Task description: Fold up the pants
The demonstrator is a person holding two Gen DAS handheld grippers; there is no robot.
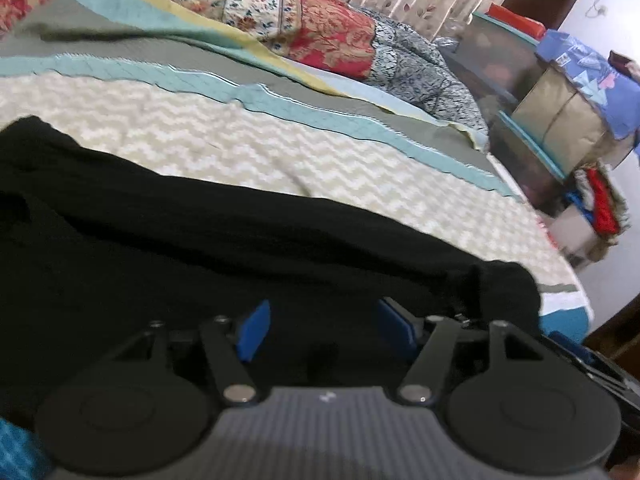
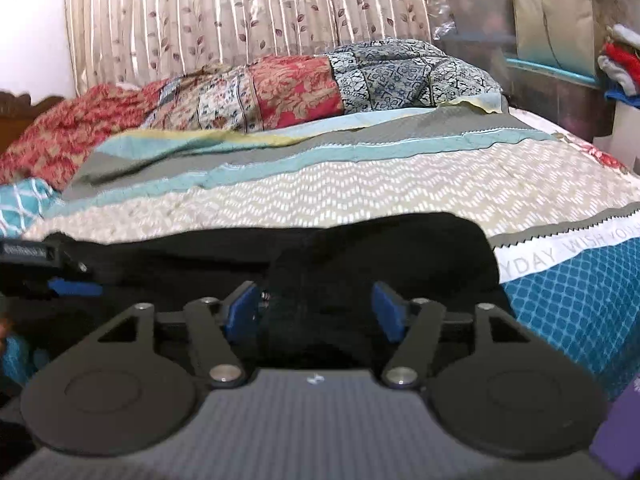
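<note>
One pair of black pants [image 1: 200, 248], two grippers, one patchwork quilt [image 2: 280, 88], one bed [image 2: 360, 184].

A home bedroom: quilted bed [image 2: 360, 184], leaf-print curtains [image 2: 240, 12]

The left tongs [image 1: 324, 330] are showing two blue pads [image 1: 253, 336] on black link arms, each arm pinned with a silver screw. Two round black discs are flanking a grey ribbed housing that is bearing a small white mark. The right tongs [image 2: 316, 312] are showing the same build: blue pads [image 2: 240, 310], black links, silver screws, grey ribbed body.
</note>
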